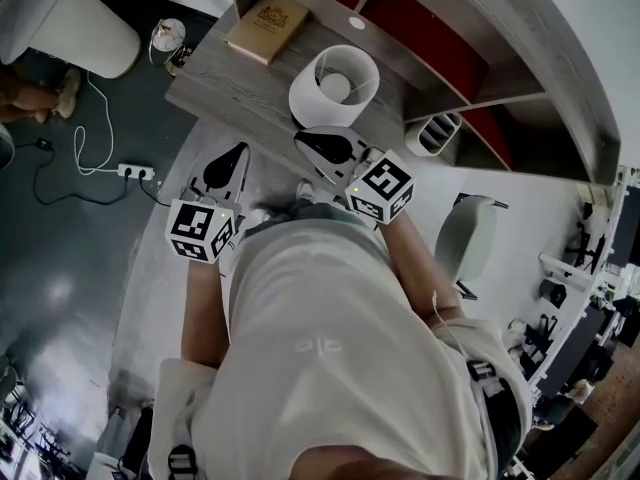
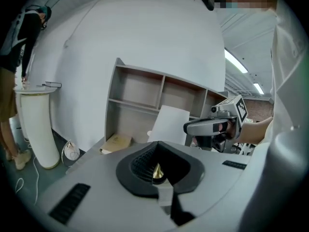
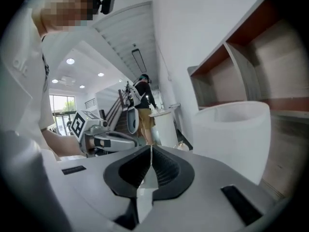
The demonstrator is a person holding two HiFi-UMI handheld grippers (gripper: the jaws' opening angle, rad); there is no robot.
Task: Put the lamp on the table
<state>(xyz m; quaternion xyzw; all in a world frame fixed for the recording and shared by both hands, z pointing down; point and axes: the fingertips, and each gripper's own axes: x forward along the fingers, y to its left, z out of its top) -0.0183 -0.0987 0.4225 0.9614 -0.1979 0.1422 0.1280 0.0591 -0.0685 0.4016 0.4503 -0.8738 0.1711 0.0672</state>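
Note:
The lamp (image 1: 334, 84), of which I see a white drum shade from above, stands on the grey wooden table (image 1: 220, 93). Its shade also shows in the left gripper view (image 2: 169, 123) and large at the right of the right gripper view (image 3: 236, 134). My right gripper (image 1: 303, 138) is just in front of the shade, apart from it, its jaws (image 3: 151, 153) shut with nothing between them. My left gripper (image 1: 238, 152) is held off the table's near edge, left of the lamp, and is shut too (image 2: 158, 170); a small gold tip shows where its jaws meet.
A tan book (image 1: 266, 28) lies on the table behind the lamp, below a shelf unit (image 1: 450, 38) with red back panels. A white pedestal (image 1: 90, 33), a power strip (image 1: 135, 171) with cables and a chair (image 1: 465, 233) stand on the floor. A person (image 3: 142, 105) stands far off.

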